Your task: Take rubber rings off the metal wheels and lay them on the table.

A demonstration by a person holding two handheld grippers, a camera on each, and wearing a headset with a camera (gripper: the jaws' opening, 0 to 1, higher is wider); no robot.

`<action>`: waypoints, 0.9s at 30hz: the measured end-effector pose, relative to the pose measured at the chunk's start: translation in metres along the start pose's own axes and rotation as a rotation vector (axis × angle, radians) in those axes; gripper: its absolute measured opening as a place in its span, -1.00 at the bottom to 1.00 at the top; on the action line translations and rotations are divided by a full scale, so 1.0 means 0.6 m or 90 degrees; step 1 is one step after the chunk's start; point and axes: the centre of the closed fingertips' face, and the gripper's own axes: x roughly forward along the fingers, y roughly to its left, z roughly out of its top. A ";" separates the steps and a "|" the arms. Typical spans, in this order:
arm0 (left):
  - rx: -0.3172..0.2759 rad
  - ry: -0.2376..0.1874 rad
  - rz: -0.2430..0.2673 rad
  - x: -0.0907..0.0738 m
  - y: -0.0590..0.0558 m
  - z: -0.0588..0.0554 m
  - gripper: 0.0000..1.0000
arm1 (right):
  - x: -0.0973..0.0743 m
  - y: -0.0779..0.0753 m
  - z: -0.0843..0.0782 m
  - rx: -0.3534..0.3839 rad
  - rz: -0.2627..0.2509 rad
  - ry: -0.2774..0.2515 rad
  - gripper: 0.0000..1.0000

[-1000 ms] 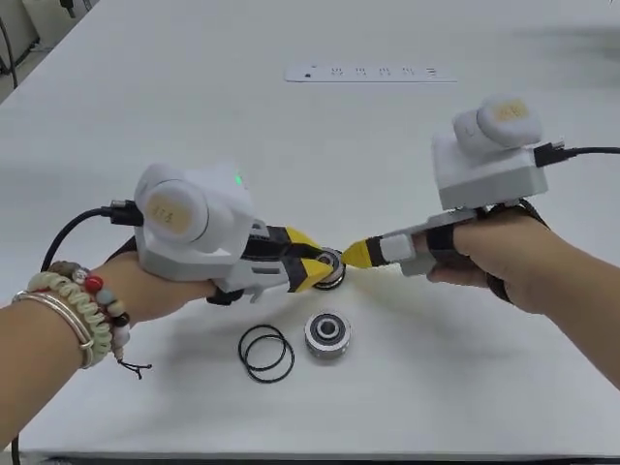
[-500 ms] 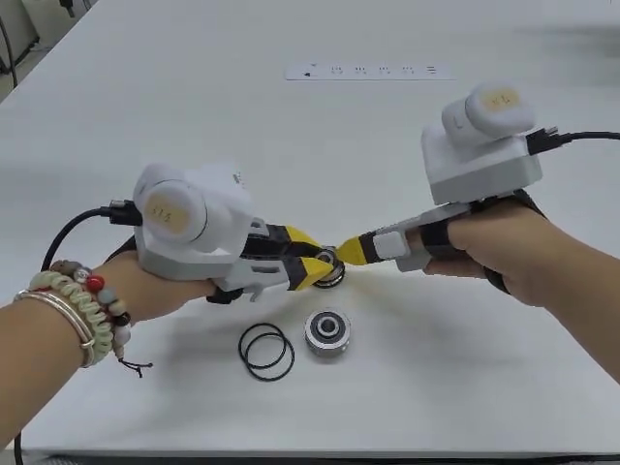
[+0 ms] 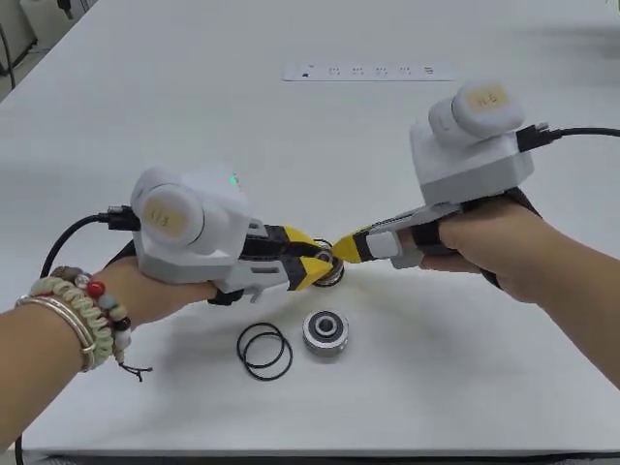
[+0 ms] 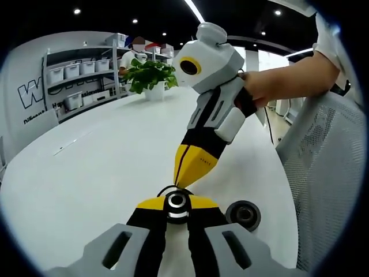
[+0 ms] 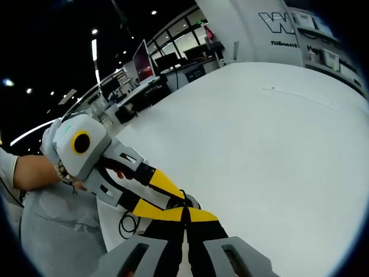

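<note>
**A:** Held wheel, location?

**B:** The held wheel (image 3: 332, 271) sits mid-table, low over the white table (image 3: 194, 97). It is clamped across its rim between the yellow jaws of the left gripper (image 3: 318, 263). The jaws are narrowed onto it, one on each side.

**A:** Which way does it face?

**B:** In the left gripper view its bore faces up toward the camera, so the axle line stands roughly upright. It's a round disc with no long axis.

**A:** Right gripper?

**B:** The right gripper (image 3: 341, 252) comes in from the right, opposite the left one. Its jaws are drawn together to a point, and the tip is at the wheel's far rim. A dark arc of rubber ring (image 4: 164, 190) shows there. I can't tell if it's pinched.

**A:** Anything else down?

**B:** A second wheel (image 3: 325, 331) lies flat, bore up, just nearer than the held one. Two loose rings (image 3: 264, 350) lie overlapping just left of it. A power strip (image 3: 368, 72) lies at the far side, its length running left to right.
</note>
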 end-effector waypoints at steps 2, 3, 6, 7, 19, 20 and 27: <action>0.001 0.002 0.000 0.001 0.000 0.001 -0.85 | -0.003 0.001 0.005 0.002 0.001 -0.006 -1.00; 0.002 0.004 -0.001 0.001 0.000 0.001 -0.85 | -0.004 0.003 0.007 0.008 0.002 -0.011 -1.00; 0.015 0.018 -0.012 -0.002 -0.001 0.005 -0.82 | -0.005 0.001 0.004 0.002 -0.003 -0.005 -1.00; 0.017 0.018 -0.016 -0.003 -0.003 0.008 -0.82 | -0.006 -0.001 0.004 0.000 -0.006 -0.003 -1.00; 0.042 -0.015 -0.039 -0.036 -0.009 0.071 -0.46 | -0.029 -0.006 0.026 0.017 -0.011 -0.039 -1.00; 0.043 -0.016 -0.042 -0.039 -0.009 0.074 -0.41 | -0.031 -0.007 0.028 0.017 -0.012 -0.042 -1.00; 0.050 -0.023 -0.047 -0.068 -0.007 0.096 -0.22 | -0.046 -0.009 0.043 0.023 -0.013 -0.064 -1.00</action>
